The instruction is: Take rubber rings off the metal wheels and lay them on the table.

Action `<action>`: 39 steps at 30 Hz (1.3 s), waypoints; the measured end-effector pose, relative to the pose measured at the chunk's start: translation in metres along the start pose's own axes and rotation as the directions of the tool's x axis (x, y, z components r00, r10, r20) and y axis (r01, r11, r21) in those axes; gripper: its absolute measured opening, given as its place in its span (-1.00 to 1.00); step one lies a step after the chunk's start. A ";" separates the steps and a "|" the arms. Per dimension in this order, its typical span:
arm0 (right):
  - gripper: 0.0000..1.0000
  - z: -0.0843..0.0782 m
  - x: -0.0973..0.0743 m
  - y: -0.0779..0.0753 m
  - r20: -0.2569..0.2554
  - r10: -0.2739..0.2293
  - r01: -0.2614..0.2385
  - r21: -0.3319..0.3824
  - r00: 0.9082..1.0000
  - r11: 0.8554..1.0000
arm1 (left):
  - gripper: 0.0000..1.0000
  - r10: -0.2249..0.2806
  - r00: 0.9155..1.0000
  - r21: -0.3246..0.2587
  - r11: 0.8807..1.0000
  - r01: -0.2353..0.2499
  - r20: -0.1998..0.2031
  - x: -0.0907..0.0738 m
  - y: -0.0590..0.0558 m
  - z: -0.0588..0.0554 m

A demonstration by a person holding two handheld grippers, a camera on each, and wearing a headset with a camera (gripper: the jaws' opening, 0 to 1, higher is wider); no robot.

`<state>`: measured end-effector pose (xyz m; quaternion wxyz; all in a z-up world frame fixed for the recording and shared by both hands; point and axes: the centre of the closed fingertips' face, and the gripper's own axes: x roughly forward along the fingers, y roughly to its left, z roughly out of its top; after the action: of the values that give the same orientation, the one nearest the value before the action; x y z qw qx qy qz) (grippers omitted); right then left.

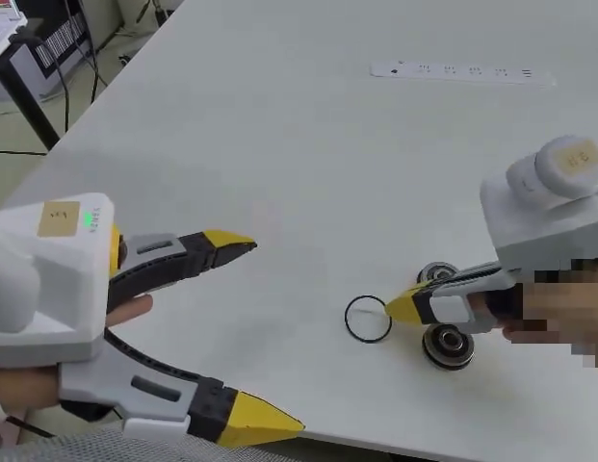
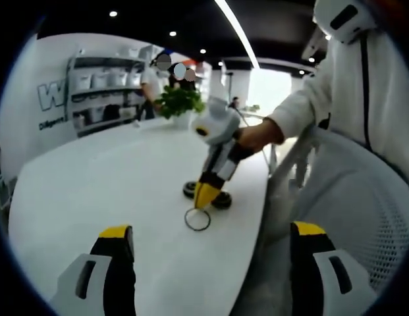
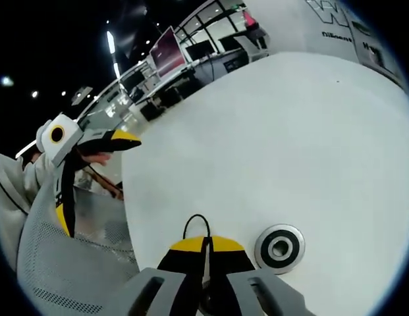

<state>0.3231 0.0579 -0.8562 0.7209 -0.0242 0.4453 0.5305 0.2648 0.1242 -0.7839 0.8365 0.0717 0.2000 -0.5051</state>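
A: While you are holding your right gripper (image 1: 393,308) low over the white tabletop (image 1: 279,144), its jaws are pressing flat together. The near edge of the rubber ring (image 1: 368,341) is running in between the yellow tips.

B: Agreed, you are pinching it right at the edge. The rest of the ring is lying flat on the tabletop, just ahead of those tips.

A: Your right gripper is also sitting between the two metal wheels. The nearer wheel (image 1: 448,345) is resting just beside it on your side. The farther wheel (image 1: 436,273) is peeking out from behind it.

B: In your right gripper view, one of those wheels (image 3: 278,248) is lying flat just to the right of the closed jaws.

A: Your left gripper (image 1: 263,333) is hanging well apart from all that, off to the left. Its jaws are spreading wide and gripping nothing.

B: Yes, and it is pointing across at the work. In your left gripper view the ring (image 2: 197,230) is showing between the two open jaws, farther along the tabletop. A white power strip (image 1: 462,71) is lying at the far side, well apart from the wheels.
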 end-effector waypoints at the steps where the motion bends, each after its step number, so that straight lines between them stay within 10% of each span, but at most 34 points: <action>1: -1.00 0.000 -0.001 -0.001 0.000 -0.003 0.003 -0.004 1.000 1.000 | 1.00 0.001 1.000 0.000 1.000 -0.001 0.000 -0.001 0.000 0.000; 18: -0.70 0.004 -0.042 0.006 0.055 0.029 -0.027 -0.037 0.998 0.999 | 0.96 0.001 1.000 0.036 0.999 0.000 -0.021 0.001 0.001 -0.001; 39: -0.39 -0.020 -0.077 -0.017 0.071 -0.073 0.084 -0.165 0.995 0.983 | 0.95 -0.037 0.999 0.063 0.997 0.039 -0.039 0.007 0.002 0.009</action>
<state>0.3214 -0.0170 -0.8246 0.7505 -0.0852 0.3743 0.5379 0.2720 0.1171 -0.7786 0.8201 0.1040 0.2008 -0.5256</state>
